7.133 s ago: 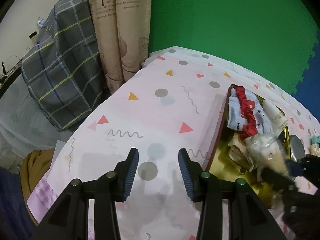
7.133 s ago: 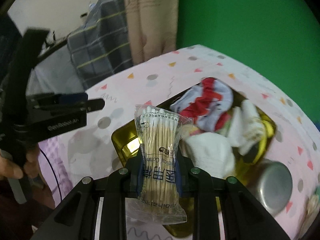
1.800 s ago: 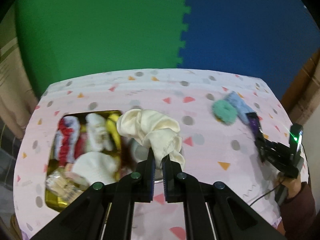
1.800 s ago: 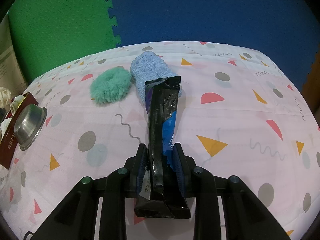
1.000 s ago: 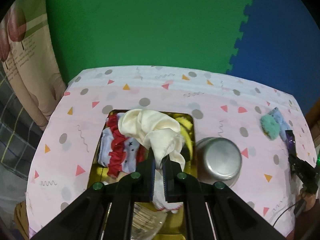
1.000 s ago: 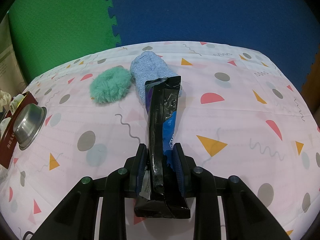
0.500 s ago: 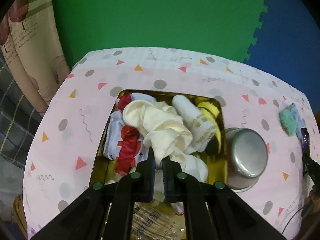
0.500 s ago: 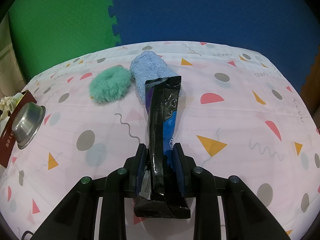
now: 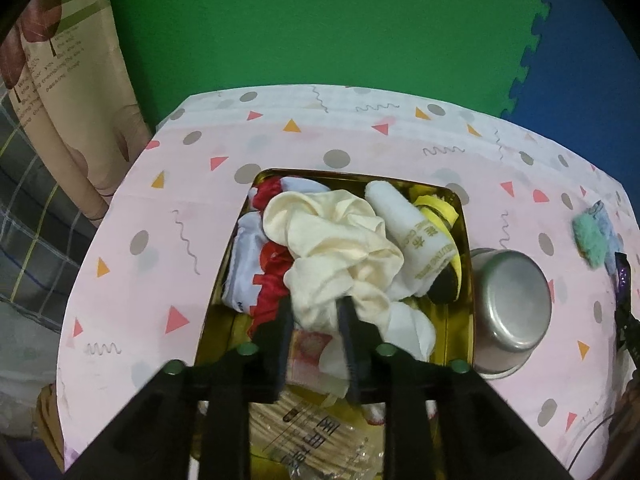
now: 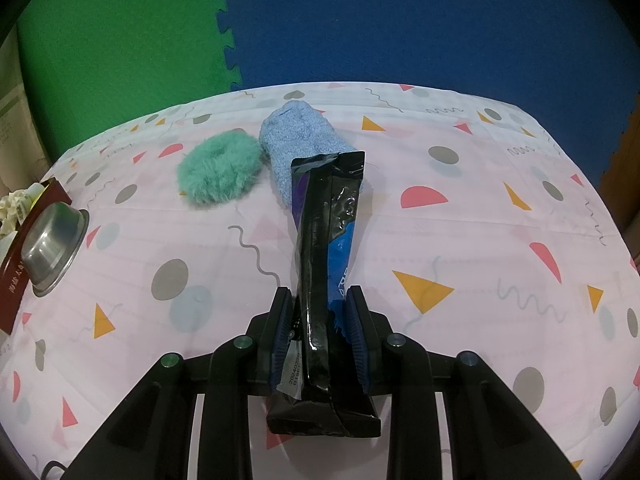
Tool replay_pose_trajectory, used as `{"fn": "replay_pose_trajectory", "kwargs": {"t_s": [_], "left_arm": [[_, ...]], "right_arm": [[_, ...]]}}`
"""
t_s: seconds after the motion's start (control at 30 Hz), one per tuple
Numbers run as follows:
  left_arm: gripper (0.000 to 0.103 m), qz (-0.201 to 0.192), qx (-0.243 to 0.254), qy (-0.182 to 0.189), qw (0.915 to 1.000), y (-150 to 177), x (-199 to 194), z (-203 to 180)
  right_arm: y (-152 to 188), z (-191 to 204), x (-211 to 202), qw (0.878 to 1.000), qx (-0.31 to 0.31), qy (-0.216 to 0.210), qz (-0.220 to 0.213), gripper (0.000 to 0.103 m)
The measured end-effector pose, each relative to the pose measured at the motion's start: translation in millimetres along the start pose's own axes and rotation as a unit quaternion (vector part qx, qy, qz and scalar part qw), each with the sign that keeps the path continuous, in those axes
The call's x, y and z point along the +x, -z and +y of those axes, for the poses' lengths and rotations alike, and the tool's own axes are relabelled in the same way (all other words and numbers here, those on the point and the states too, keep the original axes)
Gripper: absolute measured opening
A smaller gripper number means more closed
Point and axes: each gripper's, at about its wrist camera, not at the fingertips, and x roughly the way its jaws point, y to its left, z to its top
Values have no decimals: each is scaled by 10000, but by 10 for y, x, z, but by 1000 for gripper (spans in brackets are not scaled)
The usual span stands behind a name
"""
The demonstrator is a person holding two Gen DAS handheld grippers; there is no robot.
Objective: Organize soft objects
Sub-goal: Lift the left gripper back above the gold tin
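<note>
The left hand-held gripper (image 9: 314,322) hangs right over the gold tin box (image 9: 464,236) on the table (image 9: 160,248). Its jaws have just been opening, and the cream cloth (image 9: 332,256) sits loose between them — they look like they are letting it go. The cloth rests on top of the pile in the box, so I think it is being dropped there with the other soft things: a red and white cloth (image 9: 256,276), a rolled white towel (image 9: 416,236) and a pack of cotton swabs (image 9: 304,432).

The right hand-held gripper (image 10: 318,336) is clamped on a black and blue packet (image 10: 328,248), held above the table. It seems to be waiting its turn. Just behind the packet lie a fluffy green scrunchie (image 10: 220,170) and a blue fuzzy sock (image 10: 300,140) — still out of the box.

A steel bowl (image 9: 508,312) sits upside down beside the box. The bottom of the box is hidden under the pile. The left jaws are a bit blurry, so I cannot tell if a pad still brushes the cloth.
</note>
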Motion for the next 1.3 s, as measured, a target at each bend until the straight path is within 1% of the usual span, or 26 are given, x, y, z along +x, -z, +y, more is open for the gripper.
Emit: {"fn": "replay_pose_trajectory", "kwargs": {"t_s": [0.03, 0.13, 0.5, 0.7, 0.87, 0.97, 1.03, 1.2, 1.3], "left_arm": [[38, -12, 4, -5, 10000, 5, -18, 6], [43, -143, 125, 16, 9998, 45, -129, -6], [43, -446, 131, -22, 9989, 306, -398, -43], [43, -502, 133, -78, 9986, 458, -431, -45], [43, -530, 161, -272, 9981, 562, -410, 16], [43, -558, 91, -248, 9981, 603, -403, 76], [43, -601, 24, -263, 9978, 629, -404, 118], [43, -735, 38, -395, 9965, 680, -430, 169], [43, -830, 69, -407, 9957, 710, -455, 193]], "right_arm": [[0, -1, 0, 10000, 1, 0, 0, 27], [0, 0, 0, 10000, -3, 4, 0, 27], [1, 14, 10, 9999, -73, 93, 15, 26], [-1, 38, 14, 9998, -131, 169, 31, 27], [2, 71, 12, 9995, -187, 250, 40, 27], [3, 90, 15, 9993, -221, 296, 45, 27], [2, 95, 17, 9992, -237, 318, 50, 27], [5, 111, 18, 9990, -259, 364, 65, 27], [5, 125, 21, 9989, -210, 412, 74, 27]]}}
